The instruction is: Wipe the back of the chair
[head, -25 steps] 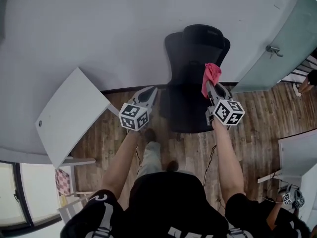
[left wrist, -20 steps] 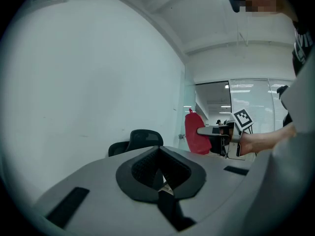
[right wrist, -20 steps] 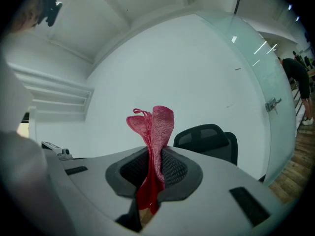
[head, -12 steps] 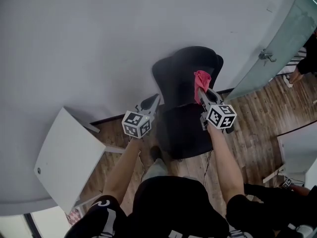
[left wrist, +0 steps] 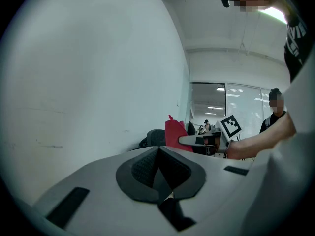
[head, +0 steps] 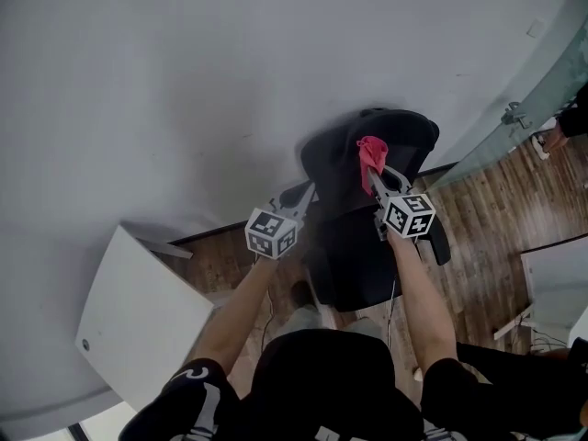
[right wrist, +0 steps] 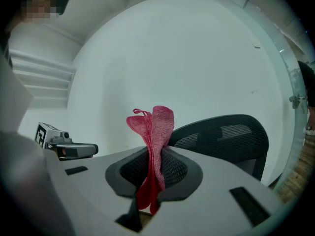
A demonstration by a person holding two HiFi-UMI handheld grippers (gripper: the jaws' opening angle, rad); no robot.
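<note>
Against the pale grey wall stands the black mesh-backed office chair, and the downward view has swung up since a second ago, so the backrest now sits nearer the middle of the picture. The white rectangular table has slid toward the lower left. In that same second the right gripper has climbed from the middle of the backrest to its upper edge. Judging by that, the wipe is working upward along the back and is close to the top.

The left gripper has come in closer to the left edge of the backrest. Its jaws are pressed together with nothing between them, and it touches nothing that can be made out.

The right gripper's jaws are clamped on the crumpled pink-red cloth. A bunch of it stands up past the tips and a tail hangs below. From above, the cloth lies over the backrest just under the top edge. Whether it presses on the mesh I cannot tell, since from the right gripper's own view the back sits just beside and behind it.
</note>
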